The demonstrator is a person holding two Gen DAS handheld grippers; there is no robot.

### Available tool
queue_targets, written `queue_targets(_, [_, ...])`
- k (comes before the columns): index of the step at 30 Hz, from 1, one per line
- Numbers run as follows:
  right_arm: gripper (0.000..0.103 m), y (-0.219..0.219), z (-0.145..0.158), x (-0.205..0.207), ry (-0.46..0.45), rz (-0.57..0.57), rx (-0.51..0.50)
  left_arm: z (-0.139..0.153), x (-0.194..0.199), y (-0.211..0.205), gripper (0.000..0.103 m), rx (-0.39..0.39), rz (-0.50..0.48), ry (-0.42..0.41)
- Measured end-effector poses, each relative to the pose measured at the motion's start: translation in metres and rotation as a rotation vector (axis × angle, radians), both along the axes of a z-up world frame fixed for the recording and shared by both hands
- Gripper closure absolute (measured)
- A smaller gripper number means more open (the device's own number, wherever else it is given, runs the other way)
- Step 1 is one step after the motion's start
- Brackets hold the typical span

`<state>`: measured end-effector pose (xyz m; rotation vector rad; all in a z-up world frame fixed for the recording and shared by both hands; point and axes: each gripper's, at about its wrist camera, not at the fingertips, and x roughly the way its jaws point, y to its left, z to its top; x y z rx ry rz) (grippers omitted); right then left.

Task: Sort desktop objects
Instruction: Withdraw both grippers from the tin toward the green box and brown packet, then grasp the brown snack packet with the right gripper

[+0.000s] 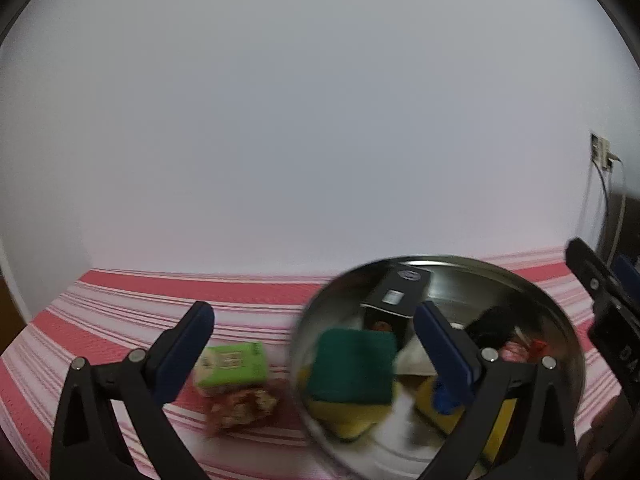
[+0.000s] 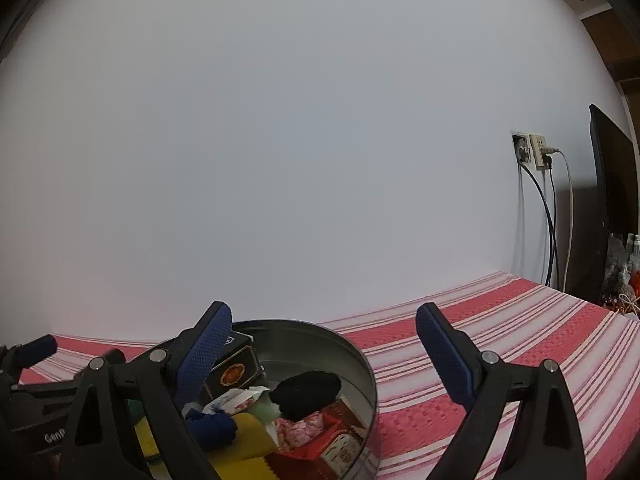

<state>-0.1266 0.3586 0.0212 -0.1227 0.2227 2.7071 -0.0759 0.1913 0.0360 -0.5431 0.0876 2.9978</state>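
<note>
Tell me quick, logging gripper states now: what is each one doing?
Left gripper: jaws open, holding nothing.
Right gripper: jaws open, holding nothing.

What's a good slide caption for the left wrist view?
Open left tongs hover over striped cloth, between a green box and a metal tin already holding a sponge.

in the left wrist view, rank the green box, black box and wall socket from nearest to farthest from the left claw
1. Green box: on the striped cloth, just ahead of the left claw, by its left finger.
2. Black box: at the far side inside the metal tin.
3. Wall socket: on the wall, far right.
</note>
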Motion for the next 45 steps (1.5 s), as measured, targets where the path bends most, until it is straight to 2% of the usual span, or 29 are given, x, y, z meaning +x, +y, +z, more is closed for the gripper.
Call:
queue_targets(5, [0.008,-0.009,0.0,0.003,0.004,-0.006,-0.002,-0.007,-0.002,-0.021,0.002,-0.011,0.042,0.015])
queue_targets(11, [0.008,-0.018,-0.001,0.014,0.02,-0.024,-0.046,-0.01,0.002,-0.054,0.003,-0.003,0.074,-0.007])
queue_targets(15, [0.008,-0.035,0.0,0.021,-0.002,-0.023,-0.045,-0.015,0.002,-0.075,0.003,-0.013,0.088,-0.026])
queue_targets(23, [0.008,-0.069,-0.002,0.024,-0.062,0.05,-0.035,-0.025,-0.008,-0.124,0.003,-0.001,0.133,-0.092])
queue_targets(27, [0.008,-0.094,-0.008,0.022,-0.116,0.116,-0.048,-0.029,-0.014,-0.147,0.003,-0.018,0.166,-0.11])
queue_targets(36, [0.008,-0.144,-0.014,0.011,-0.167,0.237,-0.066,-0.035,-0.04,-0.195,0.003,-0.033,0.24,-0.142])
queue_targets(42, [0.008,-0.174,-0.026,-0.013,-0.236,0.354,-0.197,-0.037,-0.061,-0.226,0.003,-0.037,0.289,-0.158])
queue_targets(45, [0.008,-0.19,-0.033,-0.035,-0.298,0.36,-0.221,-0.039,-0.071,-0.244,0.003,-0.011,0.302,-0.167])
